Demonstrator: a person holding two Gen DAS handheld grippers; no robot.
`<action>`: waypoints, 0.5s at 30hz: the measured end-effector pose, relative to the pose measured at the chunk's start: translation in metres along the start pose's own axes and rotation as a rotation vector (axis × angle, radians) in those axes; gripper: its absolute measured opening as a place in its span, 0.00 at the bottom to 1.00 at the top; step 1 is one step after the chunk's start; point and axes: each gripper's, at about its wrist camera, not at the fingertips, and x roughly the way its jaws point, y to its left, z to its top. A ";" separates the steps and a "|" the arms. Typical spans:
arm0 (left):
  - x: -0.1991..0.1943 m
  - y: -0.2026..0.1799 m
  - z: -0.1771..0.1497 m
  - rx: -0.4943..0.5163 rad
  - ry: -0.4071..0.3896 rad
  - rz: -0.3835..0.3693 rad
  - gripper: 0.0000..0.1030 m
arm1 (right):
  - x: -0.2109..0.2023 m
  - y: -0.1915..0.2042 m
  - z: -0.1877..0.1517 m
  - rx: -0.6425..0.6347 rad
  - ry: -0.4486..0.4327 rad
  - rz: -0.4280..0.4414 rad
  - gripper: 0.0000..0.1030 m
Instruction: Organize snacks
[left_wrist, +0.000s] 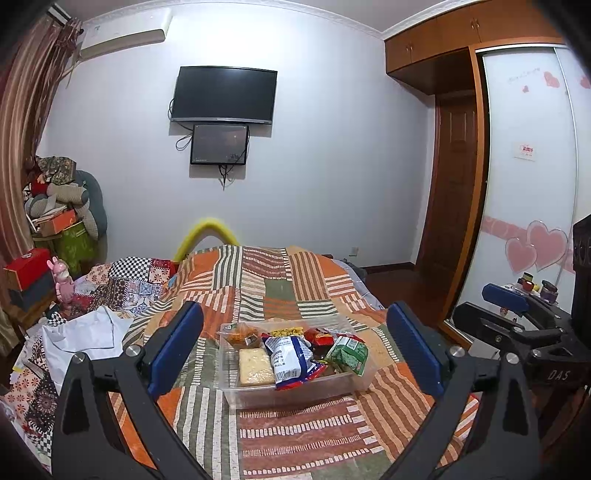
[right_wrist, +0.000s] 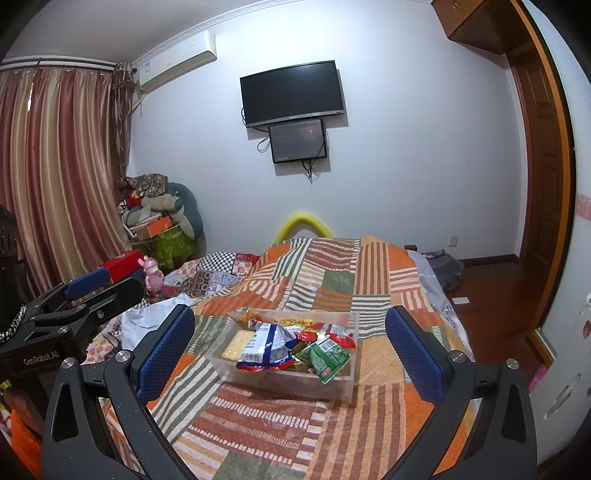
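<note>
A clear plastic bin (left_wrist: 295, 393) sits on the patchwork bedspread, holding several snack packets: a blue-white bag (left_wrist: 288, 356), a green packet (left_wrist: 349, 354), a pale cracker pack (left_wrist: 255, 365) and red wrappers. The bin also shows in the right wrist view (right_wrist: 334, 386) with the blue-white bag (right_wrist: 267, 343) and green packet (right_wrist: 328, 356). My left gripper (left_wrist: 295, 350) is open and empty, held above and in front of the bin. My right gripper (right_wrist: 291, 350) is open and empty, also hovering before the bin. Each gripper shows at the edge of the other's view.
The bed (left_wrist: 280, 280) is covered by an orange, green and striped quilt. White cloth (left_wrist: 88, 332) and patterned bedding lie at the left. Boxes and a pink toy (left_wrist: 61, 282) stand left of the bed. A wardrobe (left_wrist: 528, 166) stands right. A TV (left_wrist: 225, 94) hangs ahead.
</note>
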 end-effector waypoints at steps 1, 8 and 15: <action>0.000 0.000 0.000 0.001 0.000 0.000 0.98 | 0.000 0.000 0.000 -0.001 0.000 0.000 1.00; 0.000 0.000 -0.001 0.001 0.000 0.001 0.98 | 0.000 0.000 -0.001 -0.001 0.002 0.000 1.00; 0.001 0.000 -0.003 -0.004 0.003 -0.002 0.98 | -0.001 0.001 -0.002 -0.003 0.003 -0.002 1.00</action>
